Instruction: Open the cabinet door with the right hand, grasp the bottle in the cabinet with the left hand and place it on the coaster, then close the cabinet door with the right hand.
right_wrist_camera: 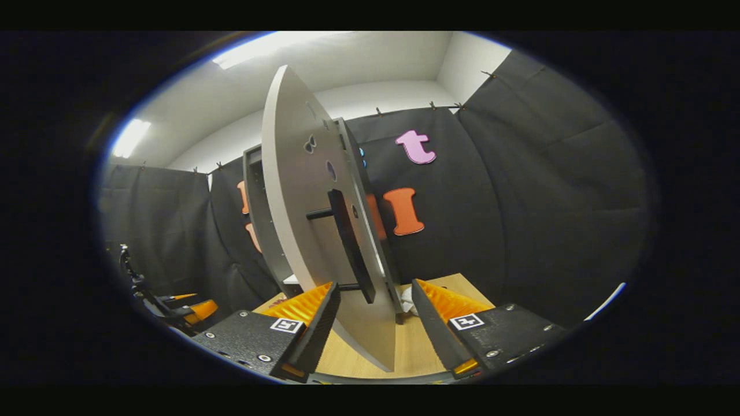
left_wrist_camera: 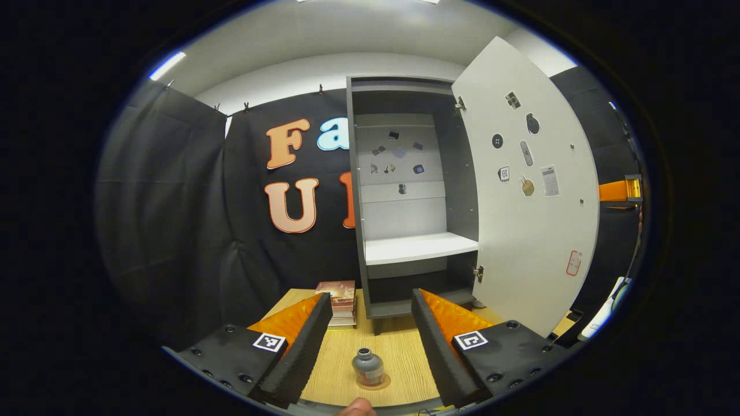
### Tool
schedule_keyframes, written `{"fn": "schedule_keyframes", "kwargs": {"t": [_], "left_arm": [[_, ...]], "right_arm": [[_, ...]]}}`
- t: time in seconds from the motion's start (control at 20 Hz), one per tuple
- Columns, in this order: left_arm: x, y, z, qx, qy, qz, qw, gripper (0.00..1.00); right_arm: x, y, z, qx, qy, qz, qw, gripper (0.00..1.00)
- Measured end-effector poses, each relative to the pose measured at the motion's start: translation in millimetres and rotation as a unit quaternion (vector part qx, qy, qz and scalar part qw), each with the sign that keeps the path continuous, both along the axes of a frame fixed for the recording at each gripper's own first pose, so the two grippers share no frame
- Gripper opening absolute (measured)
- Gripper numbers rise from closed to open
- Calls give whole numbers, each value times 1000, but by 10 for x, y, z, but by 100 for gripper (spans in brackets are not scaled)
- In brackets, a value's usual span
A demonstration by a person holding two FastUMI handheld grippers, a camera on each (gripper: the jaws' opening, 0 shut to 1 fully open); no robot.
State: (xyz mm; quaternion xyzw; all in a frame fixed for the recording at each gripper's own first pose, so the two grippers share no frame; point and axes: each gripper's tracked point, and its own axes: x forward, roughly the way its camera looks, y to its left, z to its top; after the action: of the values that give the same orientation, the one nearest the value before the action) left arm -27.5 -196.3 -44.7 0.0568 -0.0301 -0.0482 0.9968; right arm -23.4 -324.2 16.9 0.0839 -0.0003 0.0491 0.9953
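1. the left tool (left_wrist_camera: 371, 335) is seen held above the bench (left_wrist_camera: 399, 352), pointed toward the cabinet (left_wrist_camera: 413, 196), tipped down a bit. its fingers are spread wide, released, nothing pressed between them.
2. the bottle (left_wrist_camera: 368, 367), small and grey with a dark cap, is found standing upright on the round coaster (left_wrist_camera: 381, 383) on the bench, in the gap between the left tool's fingers but not touched by either. so it's out of the cabinet and parked on the coaster.
3. a fingertip (left_wrist_camera: 356, 408) can be spotted at the very bottom edge of the left gripper view.
4. the cabinet door (left_wrist_camera: 529, 190) is swung wide open to the right of the cabinet. a white shelf (left_wrist_camera: 419, 247) is seen inside the cabinet.
5. small stickers (left_wrist_camera: 526, 153) are stuck on the inside of the door and on the cabinet's back panel; any writing on them is too small to be read. square black-and-white marker tags (left_wrist_camera: 269, 342) are carried on the tool bodies, no readable text.
6. a stack of books (left_wrist_camera: 338, 300) is parked on the bench just left of the cabinet's foot.
7. the right tool (right_wrist_camera: 376, 315) is held level at the door's (right_wrist_camera: 306, 231) edge, with the black bar handle (right_wrist_camera: 350, 248) just above and between its fingers. the fingers are open and straddle the door's edge; whether either one touches it can't be told.
8. the left tool (right_wrist_camera: 191, 309) is also glimpsed far off at the left of the right gripper view.
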Motion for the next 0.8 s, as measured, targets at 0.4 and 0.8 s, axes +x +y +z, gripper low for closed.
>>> {"fn": "schedule_keyframes", "kwargs": {"t": [0.4,0.8], "left_arm": [[39,-72,26,-2,0,-9,1000,90],[105,122,133,-4,-11,-3,1000,90]], "right_arm": [[23,398,-51,11,-2,29,1000,77],[169,1071,-80,4,-3,84,996,77]]}}
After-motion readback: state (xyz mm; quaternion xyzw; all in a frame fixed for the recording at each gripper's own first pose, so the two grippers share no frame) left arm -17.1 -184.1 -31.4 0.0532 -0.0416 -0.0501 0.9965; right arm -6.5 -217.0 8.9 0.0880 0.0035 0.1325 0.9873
